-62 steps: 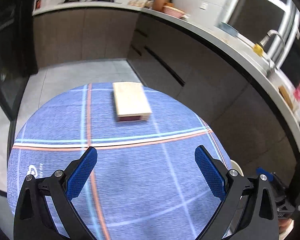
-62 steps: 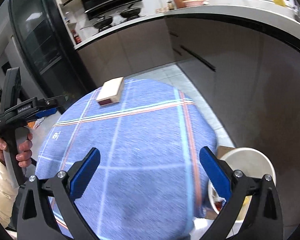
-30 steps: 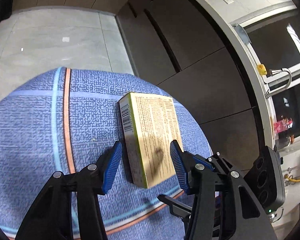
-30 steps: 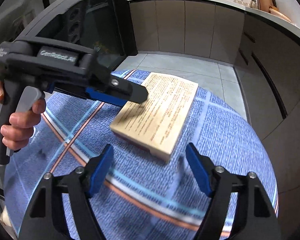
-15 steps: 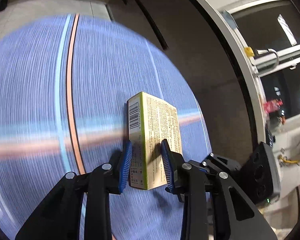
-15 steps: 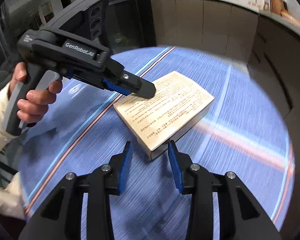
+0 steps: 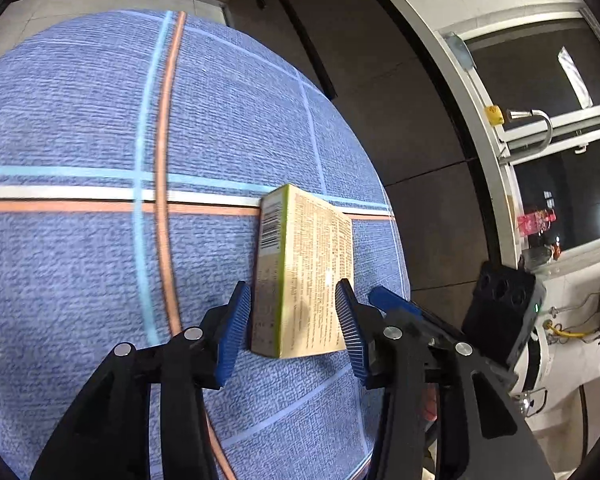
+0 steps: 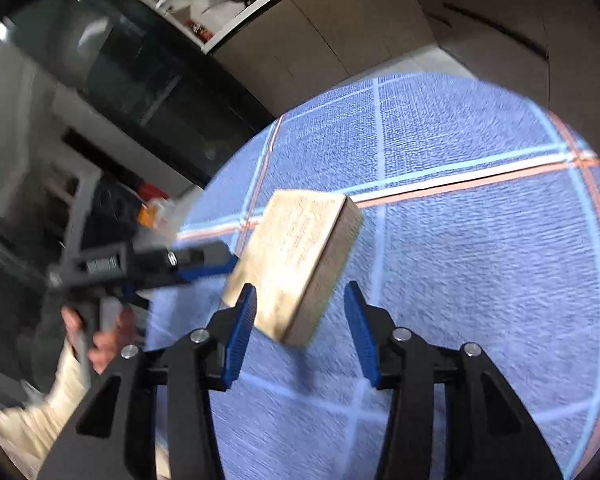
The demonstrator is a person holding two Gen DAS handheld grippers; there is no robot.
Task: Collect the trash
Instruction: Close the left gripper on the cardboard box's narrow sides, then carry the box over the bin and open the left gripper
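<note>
L gripper (image 7: 290,322) jaws just reopened, spread w/ the box (image 7: 308,272) between, pads not pressing. R gripper (image 8: 300,320) jaws spread round box corner. Box lies on blue-cloth bench (image 7: 80,120), near its edge.

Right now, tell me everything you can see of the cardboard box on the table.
The box is a flat rectangular carton, apparently cardboard. Its broad tan face, covered in fine print, is up; a narrow yellow-green side bears a barcode. It looks closed and undamaged, and lies across the orange and white stripes of the blue checked tablecloth. Its near end sits between the blue pads of the left gripper, whose jaws have just been opening; the pads look about level with its sides, and contact is unclear.
</note>
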